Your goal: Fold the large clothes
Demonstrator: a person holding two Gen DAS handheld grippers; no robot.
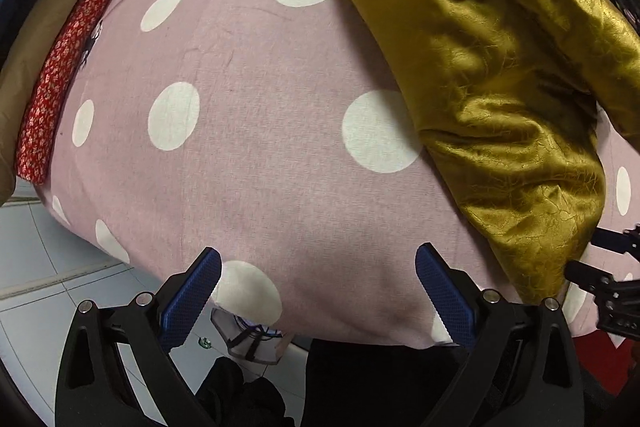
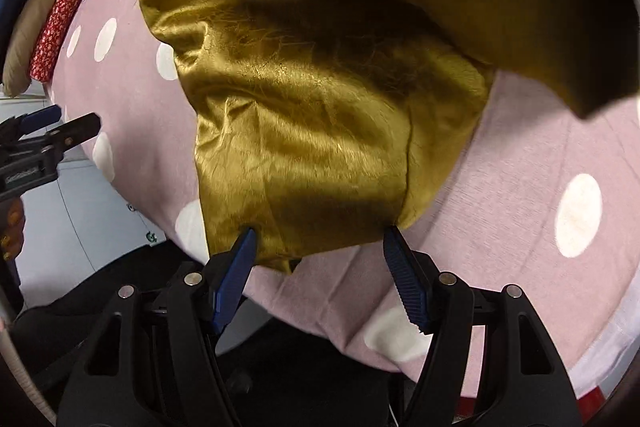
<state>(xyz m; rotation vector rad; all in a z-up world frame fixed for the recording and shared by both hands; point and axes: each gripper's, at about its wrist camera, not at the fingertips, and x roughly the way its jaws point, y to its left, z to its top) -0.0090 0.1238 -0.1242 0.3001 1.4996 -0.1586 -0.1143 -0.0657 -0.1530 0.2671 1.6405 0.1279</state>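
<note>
Nearest the person, the left gripper (image 1: 318,271) hangs pointing down over the near edge of the pink spotted sheet (image 1: 248,147), its blue-padded fingers (image 1: 192,299) spread wide with nothing between them but bare sheet below. Just to its right, the right gripper (image 2: 320,251) hovers at the near corner of the gold cloth (image 2: 320,131); its fingers (image 2: 236,271) are also spread, and the tips sit right at the hem of the cloth, one on either side of the corner, though whether they touch the fabric I cannot tell. They do not pinch it. The gold cloth, shiny and crinkled, lies rumpled on the sheet, on its right half as seen from the person's side, with its near corner close to the sheet's near edge and the rest running away toward the far side; one part of it is lifted or folded over near the right wrist camera. Past the sheet's near edge there is pale tiled floor (image 1: 48,267) and something dark below. On the far left of the sheet, a folded red flowered cloth (image 1: 68,67) lies along its edge, with a beige cloth (image 1: 36,39) beside it further out.
</note>
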